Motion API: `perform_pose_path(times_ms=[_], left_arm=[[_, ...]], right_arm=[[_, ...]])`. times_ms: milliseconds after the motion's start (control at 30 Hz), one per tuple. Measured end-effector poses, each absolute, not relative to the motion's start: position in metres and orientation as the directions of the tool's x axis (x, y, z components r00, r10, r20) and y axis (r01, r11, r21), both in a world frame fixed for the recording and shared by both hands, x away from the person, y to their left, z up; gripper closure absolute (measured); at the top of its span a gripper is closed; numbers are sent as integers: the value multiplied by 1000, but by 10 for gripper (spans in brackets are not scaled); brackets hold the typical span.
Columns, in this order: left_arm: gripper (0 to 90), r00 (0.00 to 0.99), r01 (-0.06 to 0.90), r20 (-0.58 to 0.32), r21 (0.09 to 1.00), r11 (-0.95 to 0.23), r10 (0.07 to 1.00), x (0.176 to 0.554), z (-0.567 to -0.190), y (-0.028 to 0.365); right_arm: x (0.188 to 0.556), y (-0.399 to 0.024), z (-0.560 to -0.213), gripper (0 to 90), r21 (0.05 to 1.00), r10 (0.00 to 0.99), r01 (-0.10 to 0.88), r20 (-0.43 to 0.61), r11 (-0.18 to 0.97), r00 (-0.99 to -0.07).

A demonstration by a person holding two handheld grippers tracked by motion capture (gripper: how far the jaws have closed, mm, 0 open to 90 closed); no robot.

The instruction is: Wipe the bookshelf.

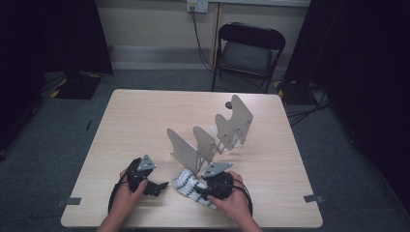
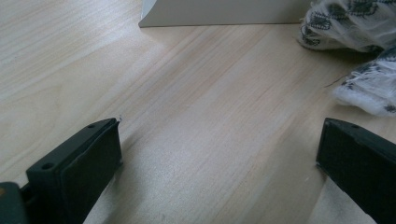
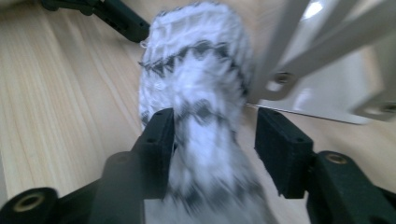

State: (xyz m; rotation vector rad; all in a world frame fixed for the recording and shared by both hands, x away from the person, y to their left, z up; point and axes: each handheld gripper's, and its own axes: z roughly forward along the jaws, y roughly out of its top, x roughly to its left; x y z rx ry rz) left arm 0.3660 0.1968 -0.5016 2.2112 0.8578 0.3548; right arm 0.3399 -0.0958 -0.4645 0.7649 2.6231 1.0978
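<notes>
**Patterned cloth between parted jaws**

Black jaws of the right hand-held gripper (image 3: 212, 147) stand apart, with the white cloth with dark zigzag pattern (image 3: 198, 79) lying between them on the pale wooden tabletop (image 1: 145, 121), blurred; whether a pad touches it is unclear. The cloth lies just in front of the grey metal divider rack (image 1: 193, 145). To the cloth's left, the left hand-held gripper (image 1: 159, 186) gapes wide, empty.

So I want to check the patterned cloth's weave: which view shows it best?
The right gripper view: the white cloth with dark zigzags lies close, between the open jaws, though blurred. The left gripper view catches its edge at upper right. The high view shows it small by the right gripper.
</notes>
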Motion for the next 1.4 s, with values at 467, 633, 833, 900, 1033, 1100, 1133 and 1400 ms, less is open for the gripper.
perform_pose_path(times_ms=[467, 633, 833, 900, 1033, 1100, 1133, 1400], left_arm=[[0, 736, 477, -3, 713, -514, 677, 366, -501, 198], [0, 732, 480, -9, 716, -506, 682, 366, -502, 197], [0, 731, 480, -7, 716, -507, 682, 366, -502, 197], [0, 730, 482, -10, 716, -504, 684, 366, -502, 197], [0, 728, 484, -10, 716, -504, 686, 366, -502, 197], [0, 723, 486, -5, 714, -504, 690, 366, -501, 198], [0, 718, 491, -8, 715, -498, 696, 365, -502, 197], [0, 697, 505, -4, 713, -486, 717, 364, -501, 199]], right_arm=[[349, -182, -462, 284, 732, 669, 475, 35, 489, -742], [351, -202, -474, 249, 727, 712, 501, 25, 469, -702], [352, -215, -487, 193, 717, 736, 505, -17, 480, -677], [353, -218, -491, 177, 711, 735, 513, -9, 481, -678], [354, -223, -497, 143, 723, 748, 514, -6, 462, -664], [353, -225, -498, 141, 729, 752, 513, -4, 453, -659], [353, -226, -499, 139, 734, 758, 514, -2, 445, -653], [353, -227, -499, 134, 734, 764, 517, -4, 441, -645]])
